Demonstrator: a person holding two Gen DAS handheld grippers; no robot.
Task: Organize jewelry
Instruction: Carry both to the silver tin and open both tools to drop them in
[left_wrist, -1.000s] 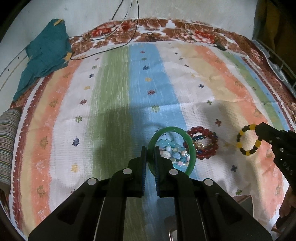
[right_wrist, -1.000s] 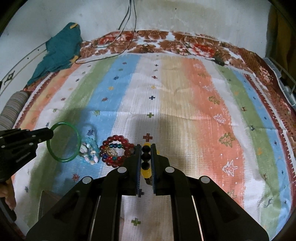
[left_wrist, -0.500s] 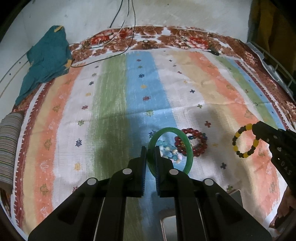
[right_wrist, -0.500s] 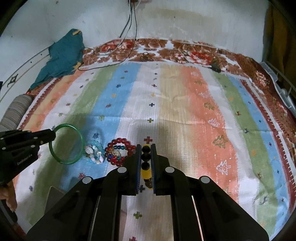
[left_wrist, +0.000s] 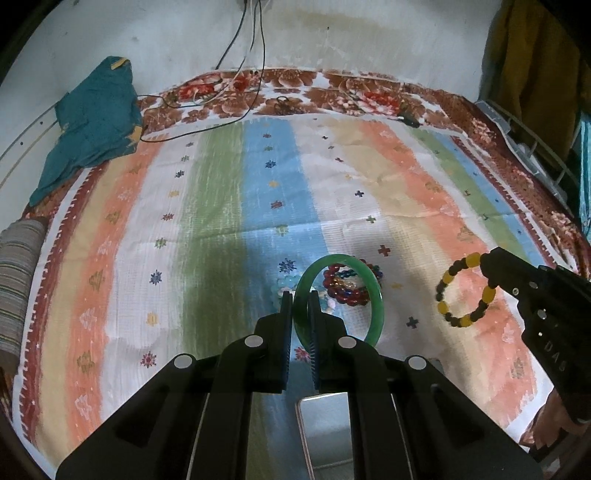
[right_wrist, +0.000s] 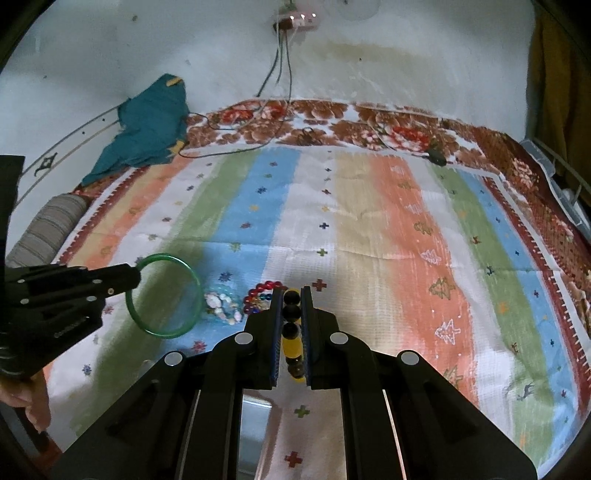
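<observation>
My left gripper (left_wrist: 300, 295) is shut on a green bangle (left_wrist: 373, 284) and holds it above the striped cloth; the bangle also shows in the right wrist view (right_wrist: 192, 277). My right gripper (right_wrist: 291, 291) is shut on a yellow-and-black bead bracelet (right_wrist: 291, 325), which hangs in the air in the left wrist view (left_wrist: 448, 273). A red bead bracelet (left_wrist: 345, 291) and a pale blue-and-white bead bracelet (right_wrist: 221, 306) lie on the cloth below. A metal box (left_wrist: 325, 428) sits under my left gripper.
A teal cloth (left_wrist: 92, 122) lies at the far left. Black cables (left_wrist: 207, 125) run across the far edge of the striped cloth (left_wrist: 207, 206). A striped roll (left_wrist: 18, 277) lies at the left edge. A wire rack (left_wrist: 532, 147) stands at the right.
Both grippers have lifted and pulled back with their bracelets, so the bracelets on the cloth look farther away and the metal box shows more under the left gripper.
</observation>
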